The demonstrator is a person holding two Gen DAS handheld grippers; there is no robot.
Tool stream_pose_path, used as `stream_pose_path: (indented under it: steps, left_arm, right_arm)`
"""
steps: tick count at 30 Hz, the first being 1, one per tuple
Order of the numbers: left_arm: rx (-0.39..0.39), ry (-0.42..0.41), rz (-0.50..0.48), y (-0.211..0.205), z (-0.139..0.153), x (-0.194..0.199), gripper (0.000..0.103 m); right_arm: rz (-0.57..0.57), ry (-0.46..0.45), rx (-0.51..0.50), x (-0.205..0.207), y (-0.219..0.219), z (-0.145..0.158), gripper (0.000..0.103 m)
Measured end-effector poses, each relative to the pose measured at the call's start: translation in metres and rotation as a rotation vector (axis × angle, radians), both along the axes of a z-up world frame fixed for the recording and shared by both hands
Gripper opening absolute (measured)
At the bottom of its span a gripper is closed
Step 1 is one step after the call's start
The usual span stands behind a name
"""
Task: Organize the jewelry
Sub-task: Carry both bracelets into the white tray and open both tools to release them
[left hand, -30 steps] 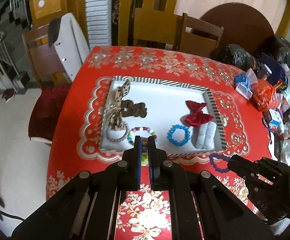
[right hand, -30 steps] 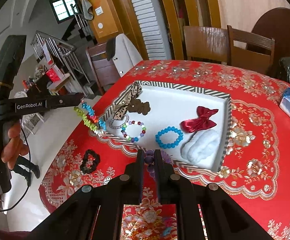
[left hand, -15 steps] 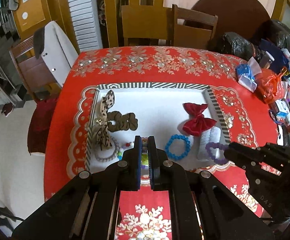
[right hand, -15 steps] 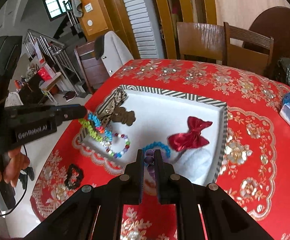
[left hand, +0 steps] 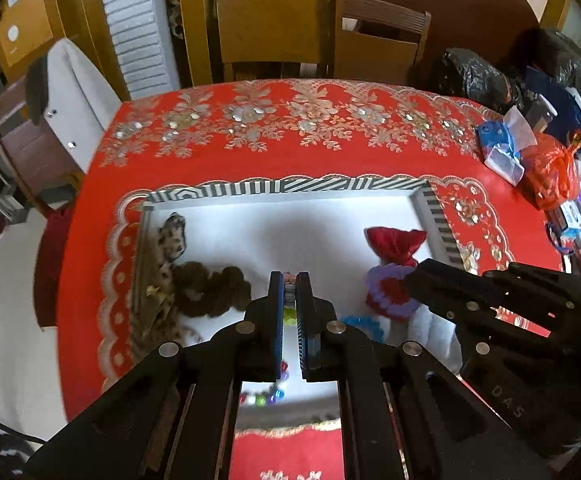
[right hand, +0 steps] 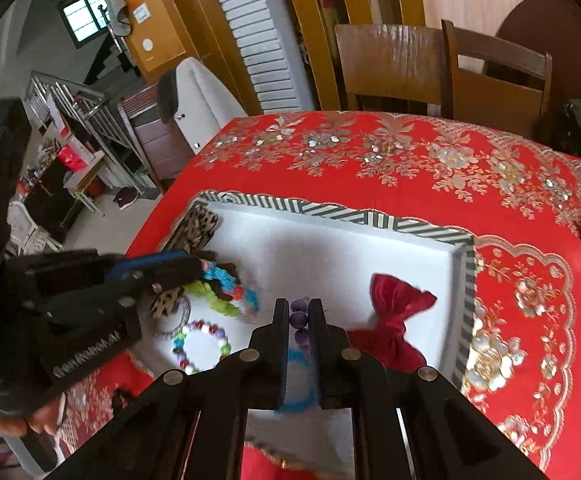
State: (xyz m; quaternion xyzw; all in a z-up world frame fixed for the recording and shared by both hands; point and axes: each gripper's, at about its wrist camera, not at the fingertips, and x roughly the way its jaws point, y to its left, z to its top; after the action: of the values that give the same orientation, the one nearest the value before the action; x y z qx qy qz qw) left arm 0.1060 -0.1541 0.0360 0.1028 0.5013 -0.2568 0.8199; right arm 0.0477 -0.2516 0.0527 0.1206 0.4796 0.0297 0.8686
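Both grippers have slid forward and now hang right over the white striped-rim tray (right hand: 332, 213) instead of its near edge. Going left to right: the left gripper (left hand: 289, 280) is pinched shut on a bright green-and-blue bead bracelet (right hand: 226, 288), dangling above the leopard bow (left hand: 172, 232) and brown scrunchie (left hand: 210, 286). A multicolour bracelet (right hand: 200, 340) and blue one (left hand: 360, 322) lie on the tray floor. The right gripper (right hand: 299, 307) is clamped on a purple bead bracelet (left hand: 386, 294), hovering by the red bow (right hand: 398, 298).
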Motion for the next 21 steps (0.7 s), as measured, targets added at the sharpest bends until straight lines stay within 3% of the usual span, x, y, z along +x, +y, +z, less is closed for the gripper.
stream_pose_path:
  steps: [5,10,15,21]
  left_arm:
    - [0.052,0.044,0.062,0.010,-0.035,0.030,0.004]
    - [0.086,0.076,0.093,0.022,-0.058,0.045,0.004]
    - [0.093,0.082,0.097,0.027,-0.066,0.046,0.004]
    - [0.110,0.055,0.098,0.026,-0.066,0.043,0.005]
  right_arm:
    - [-0.002,0.027,0.042,0.028,-0.001,-0.016,0.009]
    - [-0.030,0.098,0.015,0.056,-0.013,-0.047,0.009]
    - [-0.072,0.146,-0.003,0.066,-0.028,-0.068,0.009]
    - [-0.065,0.160,-0.061,0.067,-0.022,-0.071,0.010]
